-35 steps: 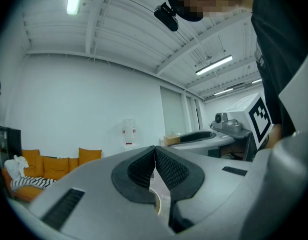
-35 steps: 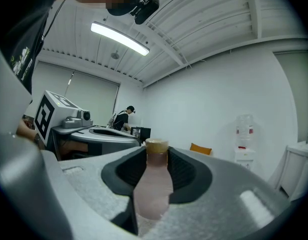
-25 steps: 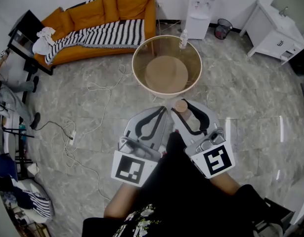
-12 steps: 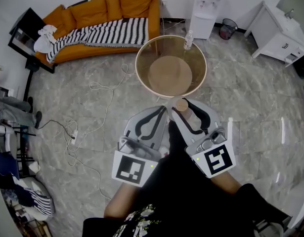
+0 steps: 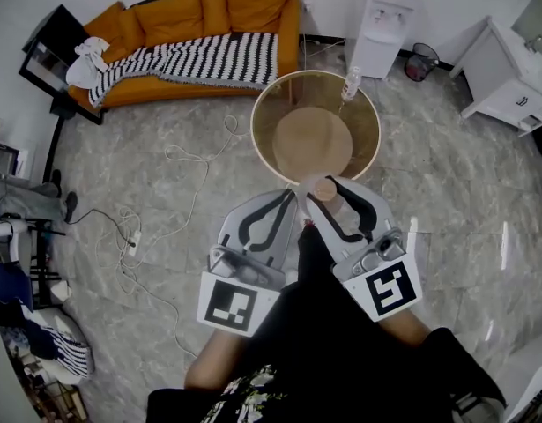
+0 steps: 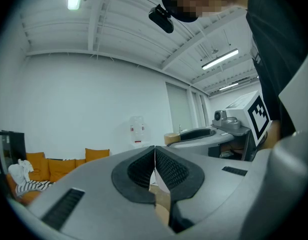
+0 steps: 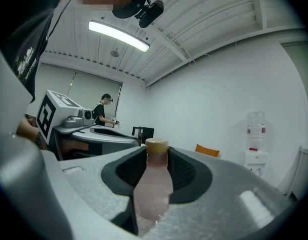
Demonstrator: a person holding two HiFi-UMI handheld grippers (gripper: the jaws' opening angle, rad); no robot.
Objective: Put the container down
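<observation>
Round glass bench (image 5: 253, 130) just ahead explains the upright container (image 7: 154, 184) clasped by fingers of the right gripper (image 5: 325, 194); the left gripper (image 6: 155, 154) is clenched, empty.

sofa (image 5: 165, 16): orange | blanket (image 5: 218, 58): black-white stripes | container (image 7: 152, 189): pale pink | cap (image 7: 156, 145): tan

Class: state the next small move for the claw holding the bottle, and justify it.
Probably carry the bottle a little further forward, over the round table: the right claw holds it upright, seemingly only at the table's near rim.
</observation>
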